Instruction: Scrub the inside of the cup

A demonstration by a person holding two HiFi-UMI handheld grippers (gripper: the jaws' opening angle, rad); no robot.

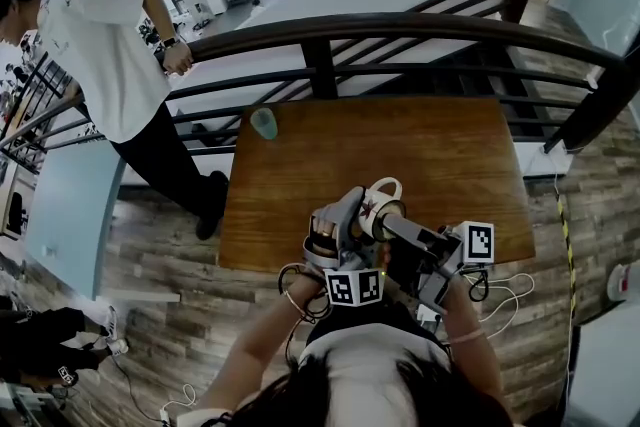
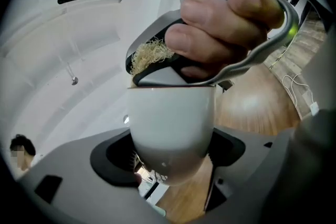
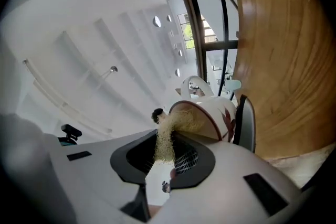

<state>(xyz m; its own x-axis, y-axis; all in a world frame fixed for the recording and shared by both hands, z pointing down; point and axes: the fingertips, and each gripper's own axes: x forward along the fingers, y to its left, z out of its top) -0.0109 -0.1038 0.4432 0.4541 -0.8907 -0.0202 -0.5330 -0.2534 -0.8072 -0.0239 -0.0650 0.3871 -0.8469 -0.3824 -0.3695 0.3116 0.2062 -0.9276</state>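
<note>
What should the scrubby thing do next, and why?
Probably push the scrubber deeper into the cup and twist. Only its end sits just inside the rim, pinched by the right gripper, while the left gripper clamps the cup.

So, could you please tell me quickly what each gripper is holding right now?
Left gripper: closed on the white cup.
Right gripper: closed on the fibrous scrubber, whose end is pushed into the cup's mouth.
</note>
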